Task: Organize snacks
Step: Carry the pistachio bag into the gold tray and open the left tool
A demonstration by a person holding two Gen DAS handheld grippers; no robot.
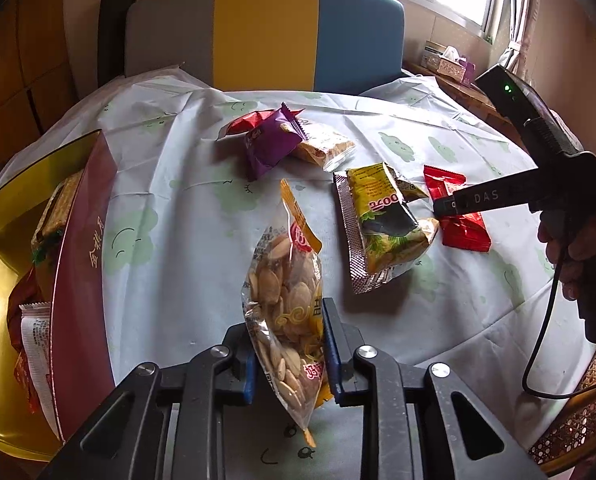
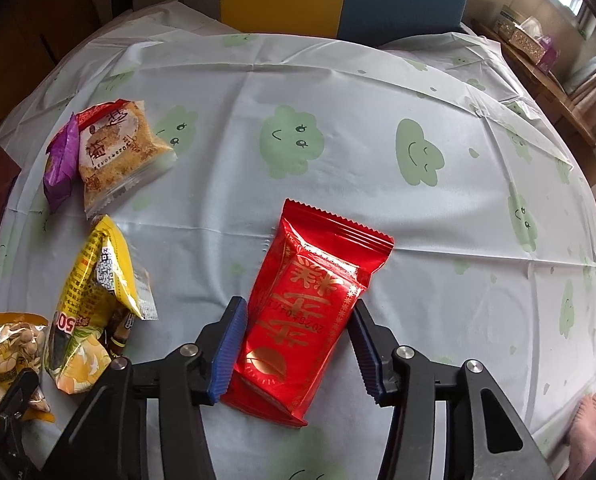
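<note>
My left gripper is shut on a clear bag of pumpkin seeds and holds it upright above the table; the bag also shows in the right wrist view. My right gripper is open, its pads on either side of a red foil packet lying flat on the tablecloth. That packet shows in the left wrist view under the right gripper. A yellow seed bag lies between them. A purple packet, a small red one and a clear pastry pack lie farther back.
A maroon and gold box holding several snacks stands at the left edge. The round table has a white cloth with green clouds. A grey, yellow and blue chair back stands behind. A side table with tissue boxes is at right.
</note>
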